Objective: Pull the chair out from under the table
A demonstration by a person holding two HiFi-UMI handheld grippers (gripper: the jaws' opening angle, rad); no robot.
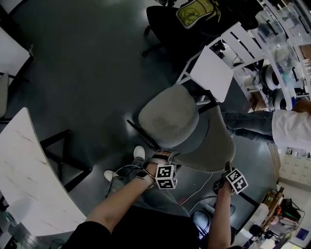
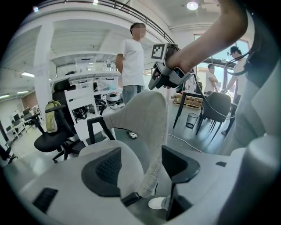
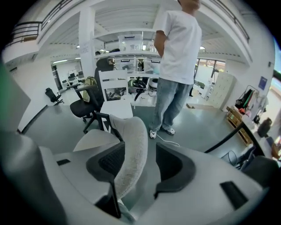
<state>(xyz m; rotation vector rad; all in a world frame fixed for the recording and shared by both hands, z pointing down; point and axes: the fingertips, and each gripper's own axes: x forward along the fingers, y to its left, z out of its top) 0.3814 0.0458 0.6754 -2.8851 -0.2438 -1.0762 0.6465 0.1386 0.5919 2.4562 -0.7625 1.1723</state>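
Chair (image 1: 167,121): grey, padded, standing on the dark floor (image 1: 87,73) in the open. It is clear of the long white surface (image 1: 24,165) at the head view's left. Its seat comes close to a corner of the small white surface (image 1: 212,73) at upper right but is not under it.

Orientation: the seat lies toward the upper left of the head view and the backrest (image 1: 214,143) toward the lower right, nearest the person holding the grippers. The chair therefore faces away from that person. The top edge of the backrest runs crosswise, its long line going from one gripper to the other.

Left gripper (image 1: 163,158): at the left end of the backrest's top edge, angled down. In the left gripper view its jaws stand apart. The fabric edge of the backrest (image 2: 149,118) passes between them, with a gap to the right pad, so it is not pinched. The same view shows the right gripper (image 2: 164,74) further along the edge, held in a hand (image 2: 184,66).

Right gripper (image 1: 227,170): at the right end of the same edge. In its own view the jaws are spread. The backrest (image 3: 131,149) lies against or just beside the left pad and well off the right one, so there is no grip. The seat (image 3: 94,139) shows beyond.

Surroundings:
- A person in a white shirt and jeans (image 1: 291,127) stands just right of the chair.
- A black office chair (image 1: 170,24) with a yellow-green backpack (image 1: 194,12) stands past the small surface.
- A white cable (image 1: 199,189) trails on the floor below the backrest.
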